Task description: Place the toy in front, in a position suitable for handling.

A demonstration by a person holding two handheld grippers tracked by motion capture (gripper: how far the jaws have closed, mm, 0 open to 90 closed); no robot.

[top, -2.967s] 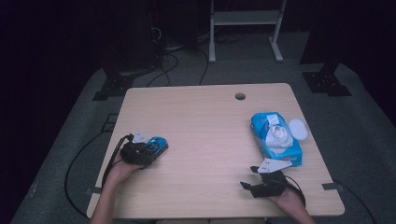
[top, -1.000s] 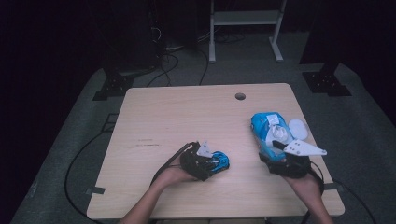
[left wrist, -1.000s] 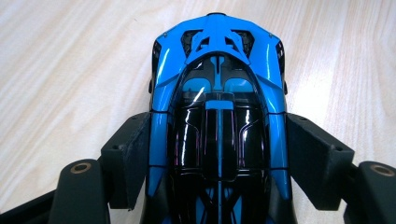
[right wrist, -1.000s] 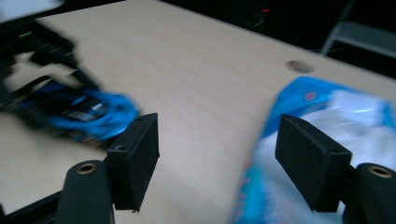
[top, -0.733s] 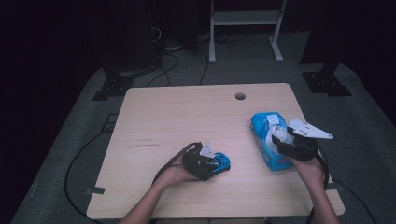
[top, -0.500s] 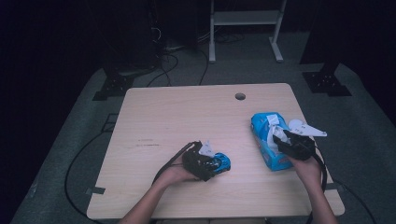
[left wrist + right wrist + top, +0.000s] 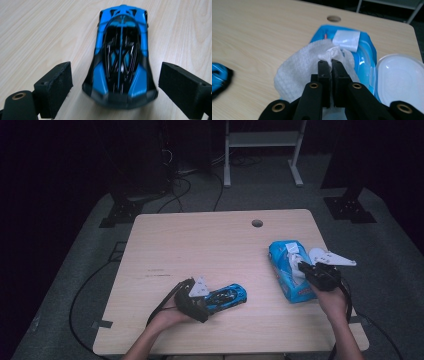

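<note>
Wipe [image 7: 304, 65]: white, dimpled, seemingly soft cloth.

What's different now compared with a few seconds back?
The left hand-held gripper carried the blue toy car from the table's left side toward the middle; its jaws have just been opening, so the car sits free between them. The right hand-held gripper moved up to the wipes pack and closed on a white wipe. The pack and its open lid stayed put.
</note>
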